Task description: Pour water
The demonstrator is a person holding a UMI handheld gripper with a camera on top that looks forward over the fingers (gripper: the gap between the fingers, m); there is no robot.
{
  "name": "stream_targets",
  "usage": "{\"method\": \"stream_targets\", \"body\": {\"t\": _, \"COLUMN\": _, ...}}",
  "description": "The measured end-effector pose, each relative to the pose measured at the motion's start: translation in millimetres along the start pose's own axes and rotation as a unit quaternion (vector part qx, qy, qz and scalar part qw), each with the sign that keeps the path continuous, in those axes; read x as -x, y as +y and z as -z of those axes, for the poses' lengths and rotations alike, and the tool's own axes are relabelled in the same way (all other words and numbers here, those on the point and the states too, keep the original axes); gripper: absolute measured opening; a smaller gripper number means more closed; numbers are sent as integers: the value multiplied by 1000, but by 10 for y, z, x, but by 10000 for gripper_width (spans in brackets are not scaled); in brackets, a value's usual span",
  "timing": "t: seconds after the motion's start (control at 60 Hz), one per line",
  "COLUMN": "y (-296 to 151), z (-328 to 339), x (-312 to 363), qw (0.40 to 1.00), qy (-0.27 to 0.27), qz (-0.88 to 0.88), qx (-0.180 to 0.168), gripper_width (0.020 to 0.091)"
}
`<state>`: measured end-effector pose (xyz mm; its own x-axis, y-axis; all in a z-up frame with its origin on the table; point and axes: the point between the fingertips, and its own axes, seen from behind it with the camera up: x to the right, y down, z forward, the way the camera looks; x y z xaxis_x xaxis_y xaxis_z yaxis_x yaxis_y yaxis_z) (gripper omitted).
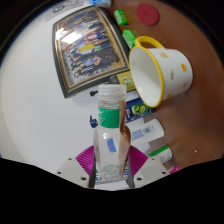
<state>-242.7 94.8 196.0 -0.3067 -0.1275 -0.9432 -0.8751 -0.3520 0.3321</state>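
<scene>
The bench (30, 110) spreads white beyond the claw (110, 165), with a dark framed picture (88, 52) lying flat well ahead and to the left. Ahead and to the right, a white cup (160, 72) with a yellow rim and dots lies tipped on its side, mouth toward the claw; nothing shows inside it. Between the 2 pink pads (84, 159) stands 1 clear bottle (110, 140), uncapped, holding clear liquid, and both pads seem to press on it, so the claw looks clamped around the bottle. The main risk, as I judge it: with the cup lying over, any water poured would run across the bench toward the picture. The open neck could also spill if the bottle tilts early.
</scene>
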Motion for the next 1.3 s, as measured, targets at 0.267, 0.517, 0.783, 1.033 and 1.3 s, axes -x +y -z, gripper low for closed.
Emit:
{"method": "stream_targets", "body": {"t": 0.267, "y": -177, "z": -72, "x": -92, "qw": 994, "qy": -18, "qz": -108, "qx": -8, "gripper_width": 444}}
{"method": "stream_targets", "body": {"t": 0.517, "y": -169, "z": 11, "x": -1, "qw": 999, "qy": 28, "qz": 44, "qx": 4, "gripper_width": 442}}
{"method": "stream_targets", "body": {"t": 0.783, "y": -806, "z": 364, "x": 827, "qw": 884, "qy": 70, "qz": 461, "qx": -42, "gripper_width": 444}}
{"method": "stream_targets", "body": {"t": 1.033, "y": -2097, "z": 725, "x": 992, "qw": 656, "qy": 168, "qz": 729, "qx": -100, "gripper_width": 444}}
{"method": "stream_targets", "body": {"t": 1.3, "y": -3053, "z": 877, "x": 116, "qw": 579, "qy": 248, "qz": 774, "qx": -54, "gripper_width": 442}}
